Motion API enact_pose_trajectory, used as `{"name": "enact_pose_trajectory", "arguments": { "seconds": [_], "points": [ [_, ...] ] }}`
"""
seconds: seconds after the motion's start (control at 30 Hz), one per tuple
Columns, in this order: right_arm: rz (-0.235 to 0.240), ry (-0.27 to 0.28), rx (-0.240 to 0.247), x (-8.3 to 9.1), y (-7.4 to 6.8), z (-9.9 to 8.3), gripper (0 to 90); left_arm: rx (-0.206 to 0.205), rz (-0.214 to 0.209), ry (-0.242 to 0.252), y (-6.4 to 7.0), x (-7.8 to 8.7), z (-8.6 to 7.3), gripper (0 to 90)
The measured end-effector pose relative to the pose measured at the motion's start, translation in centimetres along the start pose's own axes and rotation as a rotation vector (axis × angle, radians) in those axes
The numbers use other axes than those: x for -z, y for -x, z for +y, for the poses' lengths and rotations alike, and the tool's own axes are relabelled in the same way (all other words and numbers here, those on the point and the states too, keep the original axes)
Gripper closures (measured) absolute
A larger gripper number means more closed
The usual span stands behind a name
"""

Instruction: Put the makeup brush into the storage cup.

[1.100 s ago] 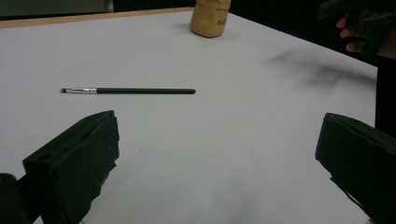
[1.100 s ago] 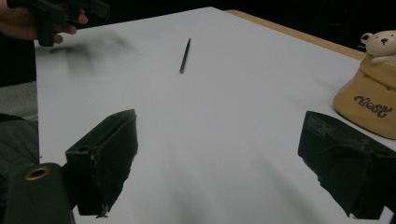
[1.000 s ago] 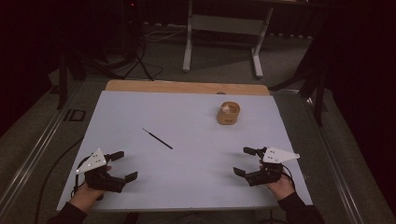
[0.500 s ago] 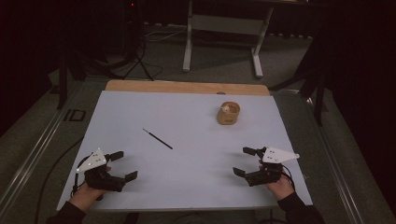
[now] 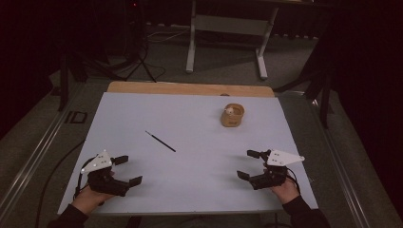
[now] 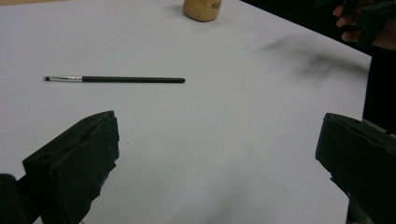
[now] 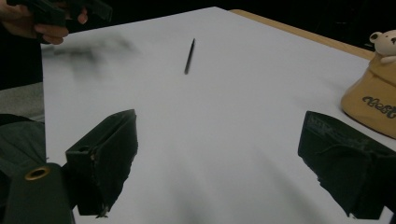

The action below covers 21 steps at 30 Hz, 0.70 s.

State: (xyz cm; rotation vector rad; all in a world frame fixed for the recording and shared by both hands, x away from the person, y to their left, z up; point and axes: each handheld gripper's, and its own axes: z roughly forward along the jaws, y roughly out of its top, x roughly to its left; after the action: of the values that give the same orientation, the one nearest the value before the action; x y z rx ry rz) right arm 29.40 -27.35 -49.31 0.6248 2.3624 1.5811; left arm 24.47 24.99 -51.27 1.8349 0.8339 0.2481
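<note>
White-covered counter point(image 5: 190, 118) carries a thin brush point(image 5: 160, 141) lying flat mid-left, nearest my left gripper point(image 5: 124, 170); left and right gripper point(image 5: 249, 165) rest unclenched at near edge, presumably staged for pickup.

White table point(image 5: 199, 185): brush point(image 5: 160, 141), tan holder point(image 5: 232, 115).

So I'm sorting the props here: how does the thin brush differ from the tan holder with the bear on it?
The brush is black, slim and lies flat mid-table; the holder is tan, squat and stands upright nearer the far edge. The brush has a silver collar near its tip; the holder carries dark lettering. Both sit untouched on the white sheet.
</note>
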Motion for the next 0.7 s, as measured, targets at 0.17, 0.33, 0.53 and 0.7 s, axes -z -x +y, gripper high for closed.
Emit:
{"name": "enact_pose_trajectory", "arguments": {
  "seconds": [0.17,0.33,0.53,0.7],
  "points": [
    [0.004,-0.003,0.001,0.0,-0.1,0.0,11.8,-0.007,0.008,0.012,-0.3,1.1,1.0,0.0],
    [-0.001,-0.005,0.002,0.0,-0.2,0.1,11.8,-0.037,-0.008,0.018,-0.1,1.5,2.1,0.0],
    [0.0,-0.004,-0.002,-0.2,-0.2,0.1,11.8,-0.055,-0.021,-0.015,-0.4,1.7,3.3,0.0],
    [0.0,-0.004,0.005,-0.2,-0.2,0.1,11.8,-0.086,-0.011,-0.036,-0.7,2.2,4.8,0.0]
  ]
}}
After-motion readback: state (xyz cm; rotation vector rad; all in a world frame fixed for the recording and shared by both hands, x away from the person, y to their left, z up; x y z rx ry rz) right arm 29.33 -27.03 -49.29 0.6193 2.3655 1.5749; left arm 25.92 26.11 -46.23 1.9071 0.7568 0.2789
